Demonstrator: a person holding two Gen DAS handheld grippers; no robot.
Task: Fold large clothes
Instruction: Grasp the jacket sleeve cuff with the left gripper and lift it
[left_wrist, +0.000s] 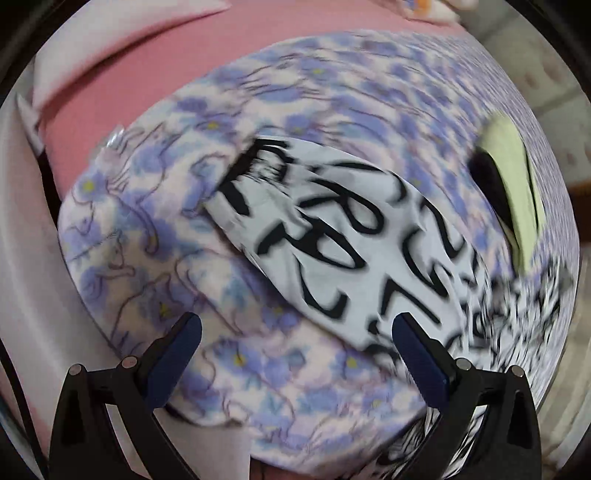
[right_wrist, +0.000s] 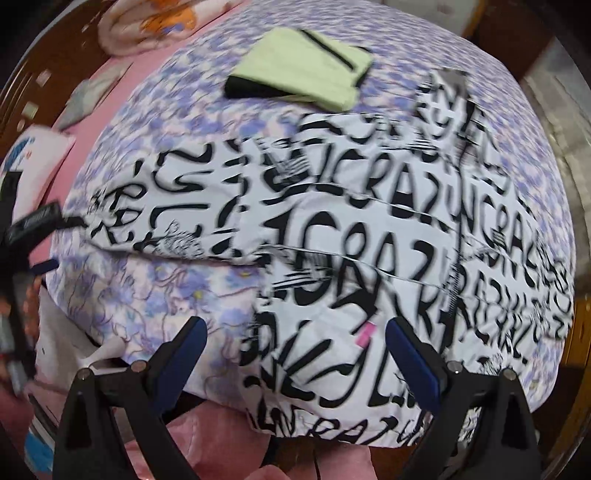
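A white garment printed with black lettering (right_wrist: 369, 236) lies spread on a purple floral cover (right_wrist: 155, 295). One sleeve of it (left_wrist: 332, 240) reaches toward the left in the left wrist view. My left gripper (left_wrist: 295, 325) is open and empty, above the floral cover beside the sleeve's end. My right gripper (right_wrist: 295, 325) is open and empty above the garment's near part, where a small pink tag (right_wrist: 365, 334) shows. The left gripper's body shows at the left edge of the right wrist view (right_wrist: 33, 221).
A folded light-green garment with black trim (right_wrist: 306, 70) lies on the cover beyond the printed one; it also shows in the left wrist view (left_wrist: 517, 177). A pink sheet (left_wrist: 147, 74) lies to the left. An orange-patterned cloth (right_wrist: 155, 26) sits at the far left.
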